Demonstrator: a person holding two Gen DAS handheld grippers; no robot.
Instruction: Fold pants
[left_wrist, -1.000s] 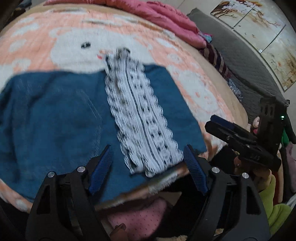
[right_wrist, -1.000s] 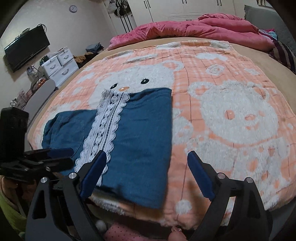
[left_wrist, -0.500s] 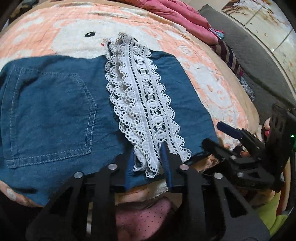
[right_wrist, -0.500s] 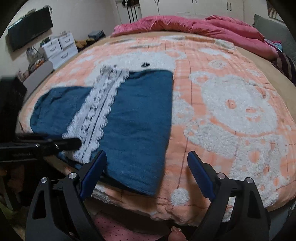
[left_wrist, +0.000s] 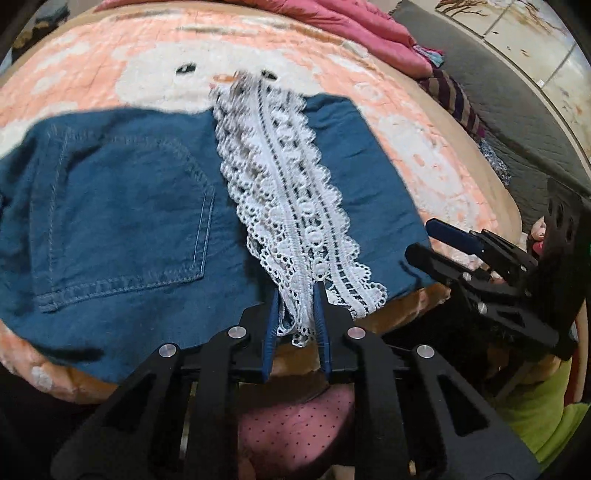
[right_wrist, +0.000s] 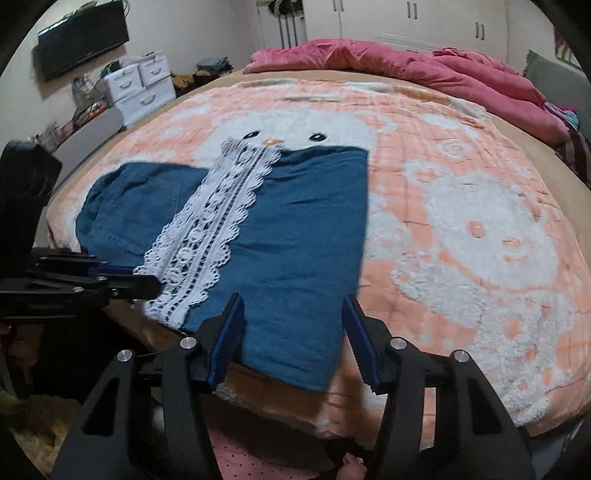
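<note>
Already both grippers are at the near edge of the pants (right_wrist: 295, 229) on the bed's bear blanket (right_wrist: 461, 229).
Left gripper (left_wrist: 297, 306) is closing, pinching the lace trim (left_wrist: 295, 206); right gripper (right_wrist: 293, 332) narrows, its pads astride the denim hem without pressing it.

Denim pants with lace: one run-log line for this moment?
left gripper: closing on lace trim | right gripper: closing astride denim pants edge, no pinch | bear blanket

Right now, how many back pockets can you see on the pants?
1. The pocket sits on the denim left of the lace strip, near the waistband end. A second pocket may be hidden, since the pants lie folded over.
</note>
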